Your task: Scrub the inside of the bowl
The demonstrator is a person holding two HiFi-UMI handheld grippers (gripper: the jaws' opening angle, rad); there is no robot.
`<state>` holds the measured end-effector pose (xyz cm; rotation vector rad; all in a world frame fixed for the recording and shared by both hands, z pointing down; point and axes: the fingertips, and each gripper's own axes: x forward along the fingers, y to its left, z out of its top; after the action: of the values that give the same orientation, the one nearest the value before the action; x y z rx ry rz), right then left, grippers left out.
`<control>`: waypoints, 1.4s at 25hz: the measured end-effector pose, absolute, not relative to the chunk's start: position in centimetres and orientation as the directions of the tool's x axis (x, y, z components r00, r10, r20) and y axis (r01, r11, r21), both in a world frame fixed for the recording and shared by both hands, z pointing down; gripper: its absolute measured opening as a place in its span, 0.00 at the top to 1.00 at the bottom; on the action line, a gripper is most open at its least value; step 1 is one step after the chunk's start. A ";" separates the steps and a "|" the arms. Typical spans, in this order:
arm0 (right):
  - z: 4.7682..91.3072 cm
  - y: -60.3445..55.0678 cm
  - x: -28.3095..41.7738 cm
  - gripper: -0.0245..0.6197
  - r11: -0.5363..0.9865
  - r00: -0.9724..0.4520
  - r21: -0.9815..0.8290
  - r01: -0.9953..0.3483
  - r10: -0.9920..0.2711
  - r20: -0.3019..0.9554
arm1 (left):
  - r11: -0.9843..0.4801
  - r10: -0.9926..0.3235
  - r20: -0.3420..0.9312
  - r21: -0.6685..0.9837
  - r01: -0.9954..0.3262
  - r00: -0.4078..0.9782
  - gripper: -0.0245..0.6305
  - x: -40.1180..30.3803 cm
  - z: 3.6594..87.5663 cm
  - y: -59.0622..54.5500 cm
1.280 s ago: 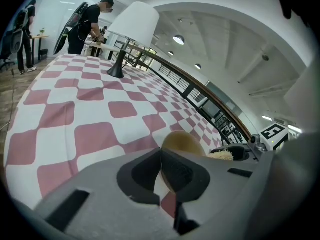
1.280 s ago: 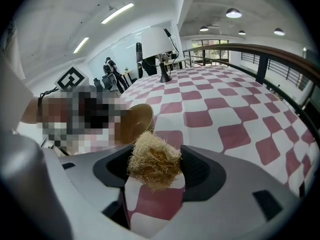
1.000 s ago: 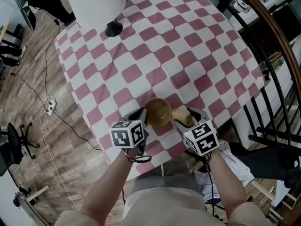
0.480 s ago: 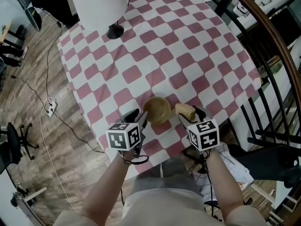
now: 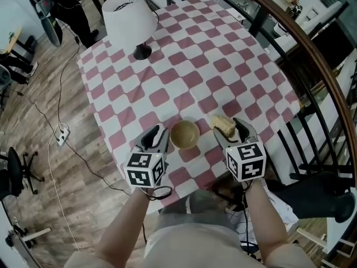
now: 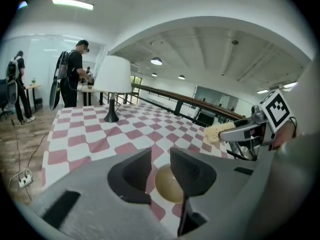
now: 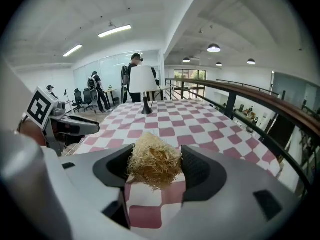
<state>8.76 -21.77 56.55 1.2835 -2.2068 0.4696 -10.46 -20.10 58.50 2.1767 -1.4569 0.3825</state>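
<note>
A small tan bowl (image 5: 184, 134) stands upright on the checked tablecloth (image 5: 184, 66) near the table's front edge. My left gripper (image 5: 158, 134) hovers just left of it and above it, open with nothing between its jaws, which have just narrowed a little. Through their gap in the left gripper view I see the bowl (image 6: 167, 185) below my left gripper (image 6: 160, 164). My right gripper (image 5: 227, 126) is raised to the bowl's right, shut on a straw-coloured fibre scrubber (image 5: 223, 124). The scrubber (image 7: 154, 160) fills the jaws of the right gripper (image 7: 154, 166).
A white-shaded lamp (image 5: 131, 18) stands at the table's far left corner. A dark railing (image 5: 312, 54) runs along the table's right side. Wooden floor with a cable and power strip (image 5: 60, 133) lies to the left. People stand beyond the lamp (image 6: 75, 79).
Both grippers have risen away from the table. The left gripper has come off the bowl's left rim and opened. The scrubber, still held, has moved up and to the right of the bowl.
</note>
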 end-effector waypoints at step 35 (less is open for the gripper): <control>26.9 -14.0 4.8 0.54 0.514 -0.531 0.190 -0.836 -0.846 -0.045 | -0.355 -0.907 -0.160 -0.202 -0.913 0.388 0.94 -8.6 29.6 -12.6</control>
<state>4.75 -14.02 26.90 1.4939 -2.6867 -0.2920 -8.58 -12.62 29.60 2.8233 -1.8964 -0.0353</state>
